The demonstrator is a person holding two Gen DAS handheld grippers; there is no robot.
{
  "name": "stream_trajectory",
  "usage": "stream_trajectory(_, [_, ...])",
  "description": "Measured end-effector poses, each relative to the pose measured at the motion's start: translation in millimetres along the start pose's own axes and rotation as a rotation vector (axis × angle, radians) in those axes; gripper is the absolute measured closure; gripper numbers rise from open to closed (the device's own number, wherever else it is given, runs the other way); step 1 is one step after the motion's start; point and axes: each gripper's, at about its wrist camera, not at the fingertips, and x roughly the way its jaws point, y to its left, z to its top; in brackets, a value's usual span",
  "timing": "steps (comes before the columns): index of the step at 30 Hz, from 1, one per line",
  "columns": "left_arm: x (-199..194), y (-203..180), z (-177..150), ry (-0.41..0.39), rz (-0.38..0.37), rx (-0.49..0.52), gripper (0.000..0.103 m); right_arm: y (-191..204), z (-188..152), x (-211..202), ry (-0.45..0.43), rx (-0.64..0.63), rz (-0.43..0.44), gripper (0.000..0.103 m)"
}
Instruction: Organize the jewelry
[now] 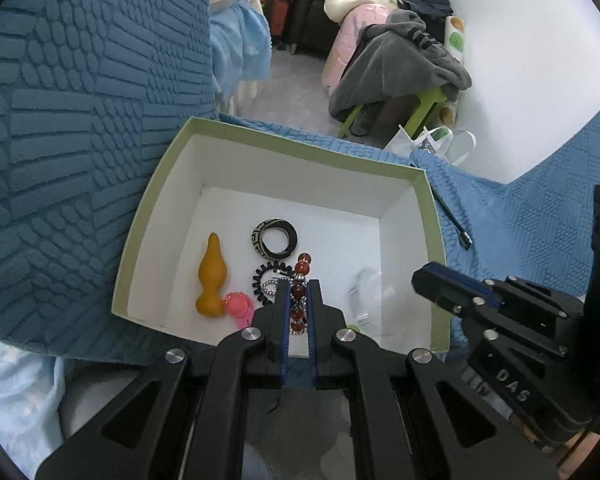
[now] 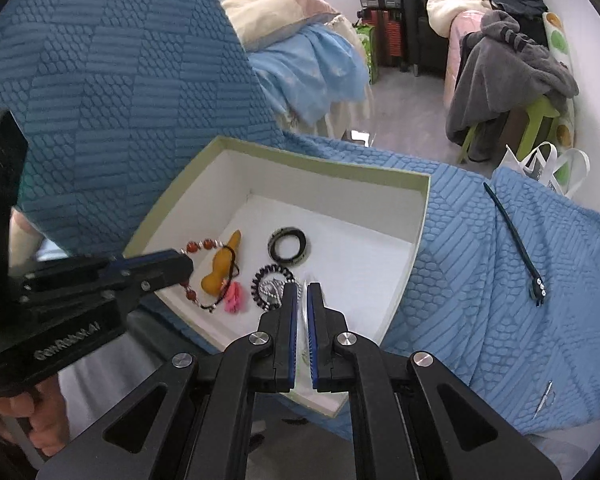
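Left wrist view shows a blue quilted cover point(image 1: 80, 160) carrying a green-rimmed box point(image 1: 288, 151). The left gripper point(image 1: 299, 286) clenches a red bead bracelet point(image 1: 300, 280) above it; the right gripper point(image 2: 299, 290) grasps a clear bag point(image 1: 366, 296). Behind stand beds and grey floor.

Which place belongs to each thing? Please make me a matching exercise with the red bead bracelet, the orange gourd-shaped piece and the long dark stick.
Things:
1. red bead bracelet
2. orange gourd-shaped piece
3. long dark stick

Places:
a. on the blue blanket, outside the box
b. between the fingers of the left gripper, above the box floor
c. lying on the white box floor, next to a pink piece

Pairs: 1-b, 2-c, 3-a
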Motion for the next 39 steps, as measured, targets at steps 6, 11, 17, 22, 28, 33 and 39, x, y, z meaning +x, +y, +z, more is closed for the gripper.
stream_trajectory(6, [-17.4, -4.7, 8.3, -0.067, 0.006, -0.026, 0.050, -6.6, 14.0, -24.4, -0.080, 0.014, 0.017, 0.079])
stream_trajectory(11, [-27.6, -22.5, 18.6, -0.107, 0.001, -0.014, 0.043, -19.7, 20.2, -54.6, -0.161, 0.008, -0.010, 0.079])
stream_trajectory(17, [-25.2, -56.0, 26.4, -0.143, -0.043, 0.007, 0.040, -50.9, 16.9, -91.7, -0.275, 0.041, -0.091, 0.079])
stream_trajectory(22, [-17.3, -91.0, 31.1, -0.161, -0.089, 0.038, 0.040, -89.6, 2.7, -110.5, -0.327, 0.092, -0.168, 0.079])
stream_trajectory(28, [6.3, -125.3, 31.3, -0.133, -0.129, 0.075, 0.040, -145.7, -30.0, -110.3, -0.311, 0.177, -0.243, 0.079])
stream_trajectory(33, [38.8, -143.3, 29.4, -0.075, -0.178, 0.051, 0.040, -192.0, -69.9, -96.2, -0.240, 0.256, -0.276, 0.080])
stream_trajectory(39, [81.0, -173.9, 17.6, -0.002, -0.211, 0.057, 0.046, -227.1, -113.5, -60.3, -0.109, 0.351, -0.264, 0.087])
